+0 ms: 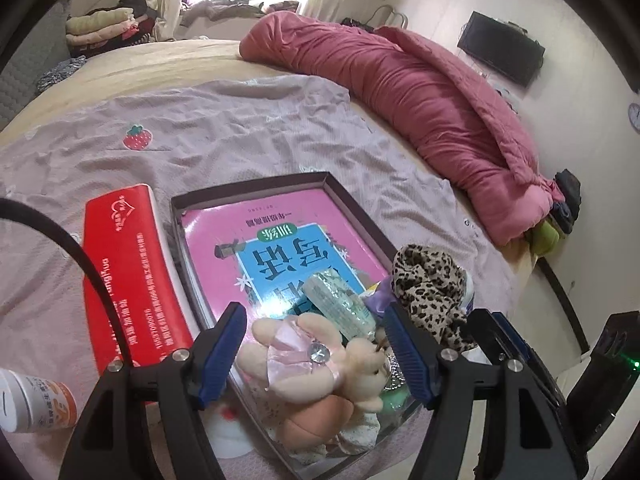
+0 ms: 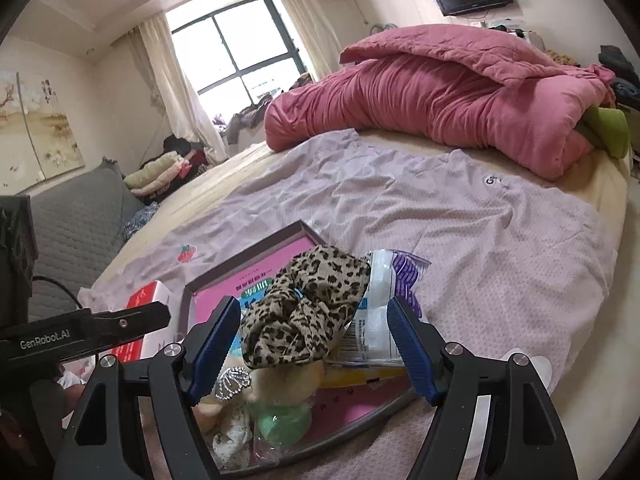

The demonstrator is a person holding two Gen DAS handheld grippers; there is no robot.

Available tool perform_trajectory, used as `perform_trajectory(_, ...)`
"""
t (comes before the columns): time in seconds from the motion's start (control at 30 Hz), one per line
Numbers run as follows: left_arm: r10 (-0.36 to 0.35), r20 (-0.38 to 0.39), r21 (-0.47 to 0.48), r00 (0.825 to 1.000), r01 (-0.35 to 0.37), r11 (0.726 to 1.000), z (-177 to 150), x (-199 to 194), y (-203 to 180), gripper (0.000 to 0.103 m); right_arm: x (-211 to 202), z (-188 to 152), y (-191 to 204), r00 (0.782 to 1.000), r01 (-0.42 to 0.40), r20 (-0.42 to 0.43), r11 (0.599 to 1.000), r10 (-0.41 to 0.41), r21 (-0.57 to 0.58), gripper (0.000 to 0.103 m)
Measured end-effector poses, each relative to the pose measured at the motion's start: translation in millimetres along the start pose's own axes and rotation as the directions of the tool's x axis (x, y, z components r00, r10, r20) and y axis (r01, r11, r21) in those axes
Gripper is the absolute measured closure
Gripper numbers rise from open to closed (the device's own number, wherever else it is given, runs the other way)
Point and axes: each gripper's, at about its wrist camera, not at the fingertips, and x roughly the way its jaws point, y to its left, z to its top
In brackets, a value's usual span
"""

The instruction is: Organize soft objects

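Observation:
A shallow dark box (image 1: 352, 200) on the bed holds a pink book (image 1: 256, 236) and a pile of soft things. My left gripper (image 1: 316, 354) is open, its fingers either side of a beige plush bunny (image 1: 304, 364) with a pink bow. A leopard-print scrunchie (image 1: 432, 288) lies on the pile at the right. My right gripper (image 2: 314, 346) is open around that scrunchie (image 2: 304, 312), above the box (image 2: 248, 256). Plastic packets (image 2: 380, 304) and a green soft item (image 2: 280, 416) lie under it. I cannot tell whether the fingers touch anything.
A red carton (image 1: 128, 276) lies left of the box, and a white bottle with an orange label (image 1: 36, 404) is at the lower left. A rolled pink quilt (image 1: 420, 96) lies across the far side of the bed. A lilac sheet (image 2: 460, 232) covers the bed.

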Motion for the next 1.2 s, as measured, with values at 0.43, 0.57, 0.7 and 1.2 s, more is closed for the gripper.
perform_trajectory(0.43, 0.041, 0.061, 0.042, 0.997, -0.044, 0.998, -2.3, -41.7, -13.1, 0.032, -46.9, 10.3, 32.5, 0.998, -0.006, 0.063, 0.999, 0.009, -0.043, 0.026)
perform_trajectory(0.57, 0.063, 0.084, 0.051, 0.994, -0.068, 0.996, -11.3, -65.9, -14.6, 0.032, -63.9, 10.9, 49.6, 0.998, -0.012, 0.054, 0.999, 0.015, -0.048, 0.026)
perform_trajectory(0.7, 0.081, 0.086, 0.048, 0.993, -0.085, 0.995, -19.2, -87.0, -8.9, 0.031, -82.2, 6.9, 68.2, 0.999, -0.011, 0.044, 0.999, 0.013, -0.040, 0.026)
perform_trajectory(1.2, 0.148, 0.101, -0.019, 0.984, -0.146, 0.989, -64.6, -149.5, 39.9, 0.030, -116.0, -24.3, 127.2, 0.999, 0.052, -0.005, 0.981, -0.054, -0.184, 0.025)
